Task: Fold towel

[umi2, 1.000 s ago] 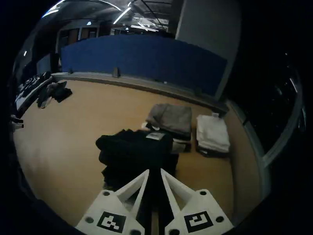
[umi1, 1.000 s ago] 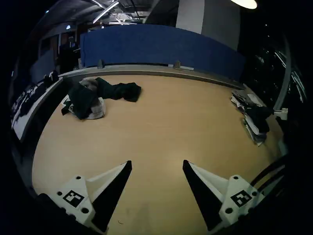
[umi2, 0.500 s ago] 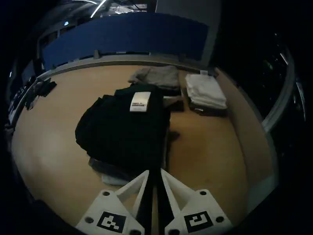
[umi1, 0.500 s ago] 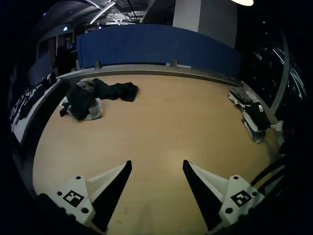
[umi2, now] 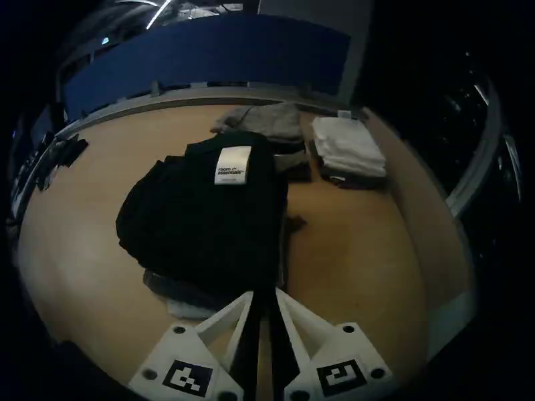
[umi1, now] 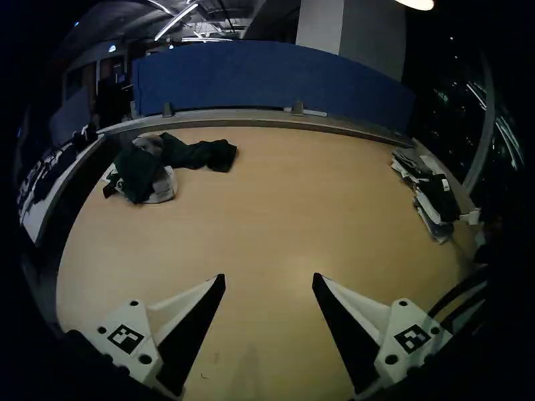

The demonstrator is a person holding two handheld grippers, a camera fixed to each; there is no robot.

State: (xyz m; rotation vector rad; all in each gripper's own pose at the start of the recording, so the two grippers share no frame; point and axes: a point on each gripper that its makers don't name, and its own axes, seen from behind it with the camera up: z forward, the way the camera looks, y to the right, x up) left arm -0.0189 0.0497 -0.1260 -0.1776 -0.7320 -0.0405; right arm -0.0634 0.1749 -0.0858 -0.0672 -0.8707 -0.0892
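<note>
The right hand-held gripper (umi2: 264, 314), fingers together at lower centre, seems to be placing the black towel (umi2: 200, 214); squaring its edges matters. The left hand-held gripper (umi1: 267, 301) is hovering, fingers apart.

Light tan wooden worktop (umi1: 281, 214), pretty plain. A long blue divider panel (umi1: 267, 77) runs along its far edge, with a couple of small grey brackets (umi1: 296, 108) at its foot. Grey pillar (umi1: 351, 27) behind that, and strip lights (umi1: 175, 15) up on the ceiling.
</note>
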